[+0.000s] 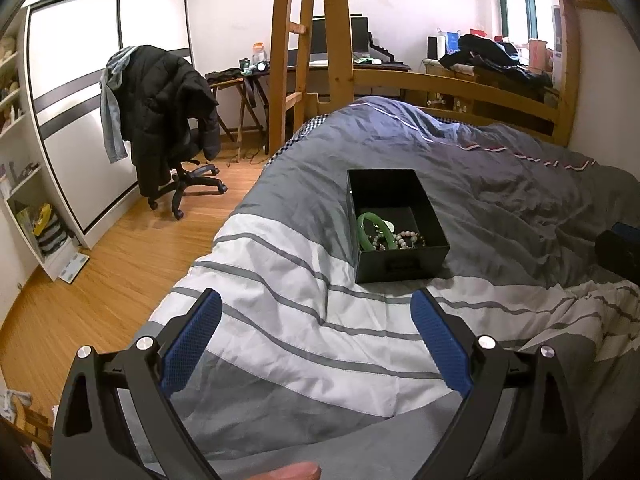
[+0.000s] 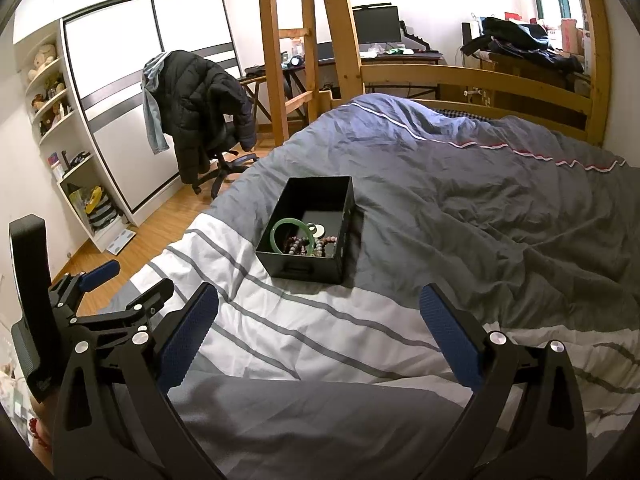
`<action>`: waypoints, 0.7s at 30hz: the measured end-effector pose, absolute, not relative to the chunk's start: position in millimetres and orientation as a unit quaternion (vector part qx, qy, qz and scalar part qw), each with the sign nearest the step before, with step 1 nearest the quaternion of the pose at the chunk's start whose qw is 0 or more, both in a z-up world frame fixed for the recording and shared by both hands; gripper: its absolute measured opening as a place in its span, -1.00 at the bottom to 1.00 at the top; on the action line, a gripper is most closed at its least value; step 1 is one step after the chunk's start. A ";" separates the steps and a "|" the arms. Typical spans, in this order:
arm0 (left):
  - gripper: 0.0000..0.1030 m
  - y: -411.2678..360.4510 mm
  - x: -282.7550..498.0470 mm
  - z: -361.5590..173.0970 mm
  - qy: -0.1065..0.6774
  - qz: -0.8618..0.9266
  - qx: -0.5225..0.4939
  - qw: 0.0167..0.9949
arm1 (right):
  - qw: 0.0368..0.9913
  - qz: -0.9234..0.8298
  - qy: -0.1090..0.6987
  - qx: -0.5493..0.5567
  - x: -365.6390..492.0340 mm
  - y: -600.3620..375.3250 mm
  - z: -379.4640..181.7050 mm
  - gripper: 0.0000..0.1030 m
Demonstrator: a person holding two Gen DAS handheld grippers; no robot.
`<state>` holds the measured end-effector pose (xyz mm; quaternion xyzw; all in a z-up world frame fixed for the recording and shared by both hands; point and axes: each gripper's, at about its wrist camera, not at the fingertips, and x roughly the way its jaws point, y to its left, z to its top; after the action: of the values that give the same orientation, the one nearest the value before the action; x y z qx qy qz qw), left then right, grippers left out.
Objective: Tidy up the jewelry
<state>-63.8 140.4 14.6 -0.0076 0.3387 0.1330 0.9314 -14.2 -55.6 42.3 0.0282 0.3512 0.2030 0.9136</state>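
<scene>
Left wrist view: the left gripper point(image 1: 316, 300) hangs over the striped grey and white duvet point(image 1: 280, 312), its 2 blue-padded fingers point(image 1: 192, 344) spread wide with nothing between them. Ahead of the fingertips, well apart from them, a black open-topped box point(image 1: 400, 268) sits on the duvet where the white band meets the grey. Inside it, at the near end, lie a green bangle point(image 1: 366, 226), a string of pale beads point(image 1: 408, 238) just beside it and a small white disc point(image 1: 389, 225) behind the bangle. A fingertip point(image 1: 296, 471) shows at the bottom edge. Beyond the bed stand a wooden ladder point(image 1: 288, 52) and an office chair point(image 1: 188, 176) draped with a black puffer jacket point(image 1: 168, 96); a white wardrobe point(image 1: 108, 60) fills the left wall.

Right wrist view: the right gripper point(image 2: 320, 300) is likewise wide open and empty above the duvet point(image 2: 280, 320). The black box point(image 2: 304, 270) lies ahead and slightly left of centre, clear of both fingers. The green bangle point(image 2: 280, 226) leans in its near-left corner, touching several bead bracelets point(image 2: 300, 246) of dark red and mixed colours; the white disc point(image 2: 319, 233) lies behind them. At the left edge the left gripper point(image 2: 120, 280) appears from the side, held above the bed's edge, one blue pad point(image 2: 100, 274) visible. A monitor point(image 2: 376, 24) stands on the desk behind the wooden bed frame point(image 2: 460, 76).
</scene>
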 end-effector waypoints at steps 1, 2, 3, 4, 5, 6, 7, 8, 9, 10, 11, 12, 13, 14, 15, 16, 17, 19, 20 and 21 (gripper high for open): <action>0.82 140.5 -63.8 14.5 0.339 0.133 -0.008 0.931 | 0.914 0.203 0.351 0.028 -13.7 -56.2 42.4 0.93; 0.82 140.9 -63.6 14.4 0.340 0.133 -0.009 0.931 | 0.914 0.204 0.351 0.026 -13.9 -56.1 42.0 0.93; 0.82 141.2 -63.4 14.4 0.341 0.133 -0.010 0.931 | 0.913 0.204 0.351 0.025 -13.5 -56.1 41.4 0.93; 0.82 141.7 -63.5 14.3 0.341 0.133 -0.012 0.931 | 0.913 0.205 0.351 0.023 -14.0 -55.3 40.9 0.93; 0.82 141.7 -63.4 14.4 0.341 0.133 -0.012 0.931 | 0.913 0.206 0.351 0.021 -14.1 -54.9 40.3 0.93; 0.82 141.7 -63.4 14.3 0.341 0.133 -0.012 0.931 | 0.913 0.206 0.351 0.020 -14.5 -54.5 39.9 0.93; 0.82 141.7 -63.5 14.4 0.341 0.133 -0.011 0.931 | 0.913 0.208 0.351 0.018 -14.6 -54.0 39.3 0.93; 0.82 141.7 -63.4 14.4 0.341 0.133 -0.011 0.931 | 0.912 0.209 0.352 0.017 -14.6 -53.0 38.6 0.93; 0.82 141.7 -63.4 14.4 0.341 0.133 -0.011 0.931 | 0.912 0.209 0.353 0.016 -14.6 -53.0 37.9 0.93; 0.82 141.7 -63.4 14.3 0.342 0.133 -0.011 0.930 | 0.912 0.209 0.353 0.016 -14.4 -52.1 37.4 0.93; 0.82 141.5 -63.5 13.9 0.342 0.132 -0.010 0.930 | 0.911 0.209 0.354 0.015 -14.1 -51.6 37.0 0.93; 0.82 141.1 -62.9 13.7 0.342 0.132 -0.009 0.930 | 0.911 0.209 0.354 0.016 -13.8 -52.5 36.3 0.93; 0.82 140.2 -63.2 13.7 0.342 0.133 -0.006 0.930 | 0.911 0.209 0.355 0.017 -13.7 -52.8 36.1 0.93; 0.82 138.8 -63.2 13.3 0.342 0.133 -0.003 0.930 | 0.911 0.209 0.355 0.017 -13.8 -52.8 36.0 0.93; 0.82 137.4 -63.3 13.1 0.341 0.134 0.000 0.930 | 0.911 0.209 0.355 0.018 -14.0 -51.9 36.0 0.93; 0.82 136.2 -63.3 12.9 0.341 0.134 0.004 0.930 | 0.911 0.208 0.356 0.018 -13.7 -52.0 35.1 0.93; 0.82 134.7 -63.1 12.8 0.341 0.135 0.008 0.930 | 0.911 0.207 0.356 0.018 -13.3 -51.9 34.6 0.93; 0.82 131.6 -62.7 12.4 0.341 0.137 0.015 0.930 | 0.911 0.206 0.357 0.018 -12.9 -51.4 33.9 0.93; 0.82 130.7 -62.8 12.4 0.341 0.137 0.016 0.930 | 0.911 0.206 0.357 0.018 -12.8 -51.1 33.7 0.93; 0.82 130.4 -63.2 12.6 0.340 0.138 0.016 0.930 | 0.911 0.206 0.357 0.018 -12.7 -51.4 34.0 0.93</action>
<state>-63.2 130.4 12.6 0.0163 0.3401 0.1376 0.9301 -12.7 -51.4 34.0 0.0180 0.3573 0.2062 0.9108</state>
